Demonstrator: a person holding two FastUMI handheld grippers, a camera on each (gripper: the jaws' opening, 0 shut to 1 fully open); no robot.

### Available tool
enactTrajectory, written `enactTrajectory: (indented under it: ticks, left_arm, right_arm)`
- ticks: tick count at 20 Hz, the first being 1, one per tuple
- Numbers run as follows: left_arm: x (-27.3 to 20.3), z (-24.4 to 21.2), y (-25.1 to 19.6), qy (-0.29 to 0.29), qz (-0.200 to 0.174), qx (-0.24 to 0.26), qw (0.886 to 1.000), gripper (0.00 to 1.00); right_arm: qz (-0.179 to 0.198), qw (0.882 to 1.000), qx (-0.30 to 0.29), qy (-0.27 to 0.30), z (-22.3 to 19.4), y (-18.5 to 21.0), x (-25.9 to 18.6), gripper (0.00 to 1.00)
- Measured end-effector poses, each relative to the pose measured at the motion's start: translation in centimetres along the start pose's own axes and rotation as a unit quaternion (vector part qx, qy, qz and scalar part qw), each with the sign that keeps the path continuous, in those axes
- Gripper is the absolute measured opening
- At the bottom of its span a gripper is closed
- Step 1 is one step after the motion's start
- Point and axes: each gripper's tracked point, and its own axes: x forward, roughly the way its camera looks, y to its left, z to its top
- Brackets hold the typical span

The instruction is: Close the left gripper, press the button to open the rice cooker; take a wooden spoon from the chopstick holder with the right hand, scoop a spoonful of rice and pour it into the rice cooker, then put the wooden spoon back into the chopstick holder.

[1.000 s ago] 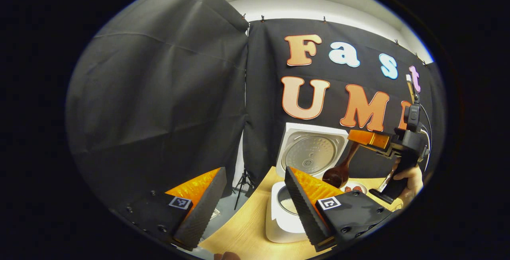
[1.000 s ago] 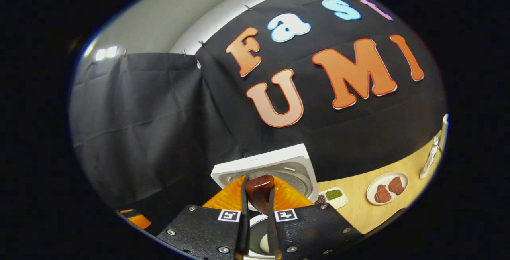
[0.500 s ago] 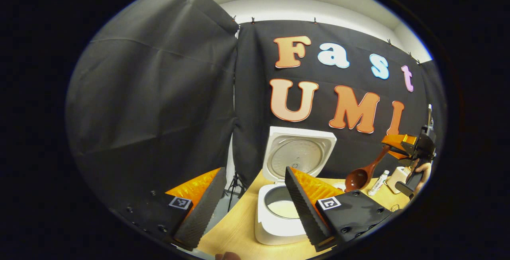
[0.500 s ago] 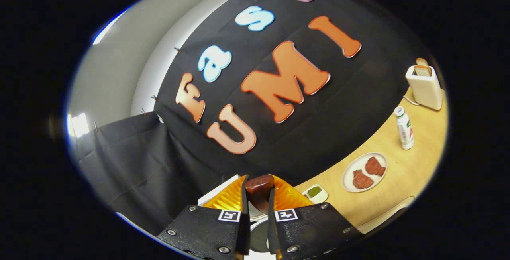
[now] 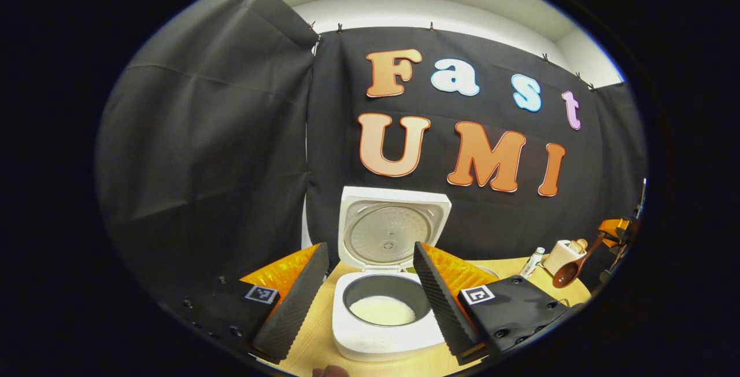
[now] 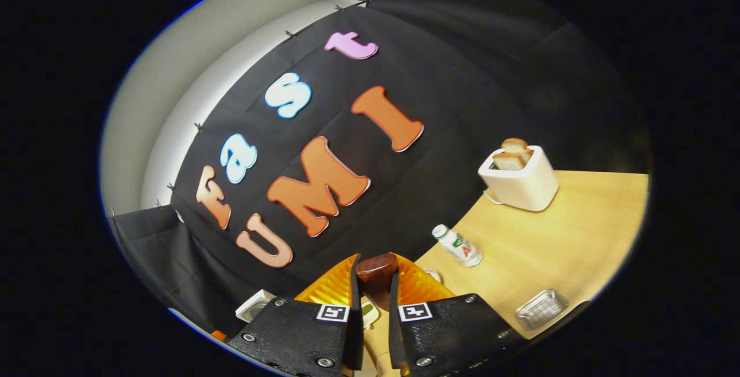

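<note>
One step is left for you: the spoon must go back in the holder. The cooker stands open, with white rice in its pot. Your left gripper hangs wide and empty just before the cooker; leave it there. Far right of the cooker, your right gripper clamps the spoon by its handle. Keep the spoon upright, bowl down, and lower it slowly. I think the metal mesh thing is the holder, but I cannot tell.

Your white rice cooker sits open, lid upright, rice in its pot, while the brown wooden spoon hangs bowl-down far right.
</note>
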Motion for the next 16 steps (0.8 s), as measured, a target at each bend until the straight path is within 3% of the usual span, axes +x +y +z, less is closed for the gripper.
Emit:
enactTrajectory:
  ticks: [6,16]
  left_arm:
    - [0.5,0.2,-1.1,-0.001,0.003,0.016,1.0,1.0]
    - [1.1,-0.2,-1.8,0.007,0.009,0.018,1.0,1.0]
  right_arm:
    - [-0.064,0.998,0.004,-0.014,1.9,-9.0,-2.8,0.17]
    - [-0.113,0.993,-0.021,0.009,-2.7,-15.2,-3.1,0.17]
